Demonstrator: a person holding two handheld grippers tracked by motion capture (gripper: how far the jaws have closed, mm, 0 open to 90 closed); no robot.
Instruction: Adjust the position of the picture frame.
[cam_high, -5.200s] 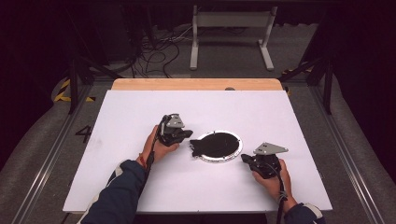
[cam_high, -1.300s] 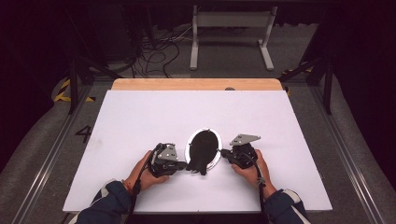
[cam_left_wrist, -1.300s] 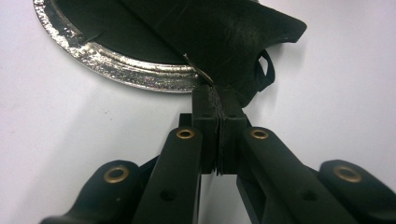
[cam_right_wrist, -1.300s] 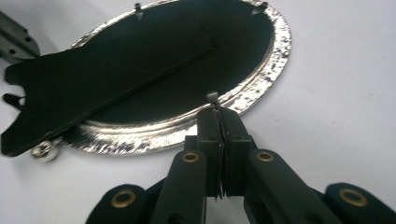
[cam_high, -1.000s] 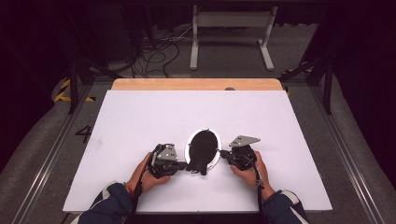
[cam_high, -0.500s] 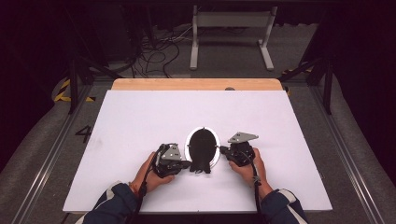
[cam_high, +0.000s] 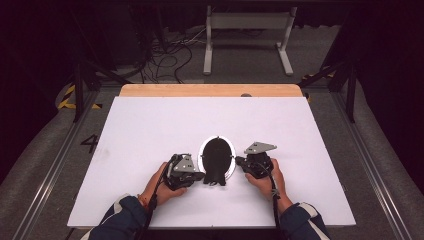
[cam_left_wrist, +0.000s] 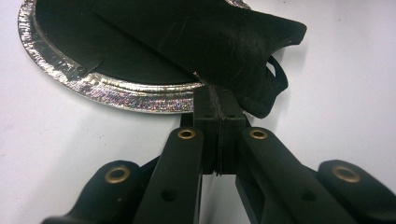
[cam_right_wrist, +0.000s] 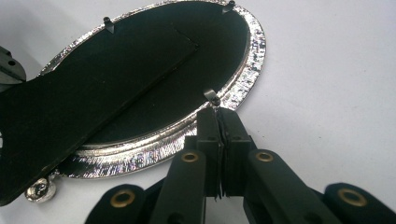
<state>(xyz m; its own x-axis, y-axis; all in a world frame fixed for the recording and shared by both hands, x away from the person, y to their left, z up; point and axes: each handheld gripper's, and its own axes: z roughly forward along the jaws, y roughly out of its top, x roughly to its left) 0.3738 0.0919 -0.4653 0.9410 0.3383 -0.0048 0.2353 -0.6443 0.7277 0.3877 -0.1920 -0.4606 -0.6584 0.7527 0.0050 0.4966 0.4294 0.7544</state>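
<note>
An oval silver frame (cam_high: 202, 159) lies face down on the white tabletop (cam_high: 150, 125), nearer the front edge than the back and about midway between the side edges. It holds a black backing board (cam_right_wrist: 205, 60), with a black easel stand (cam_left_wrist: 224, 42) slanting across it and sticking out past the rim toward the front edge. The left gripper (cam_high: 199, 176) is at the front left of the frame; its jaws are pressed together, their tips at the rim under the stand. The right gripper (cam_high: 239, 161) is at the frame's right rim, jaws pressed together just below a small metal tab (cam_right_wrist: 213, 97). A "4" (cam_high: 90, 143) is marked on the floor left of the table.
</note>
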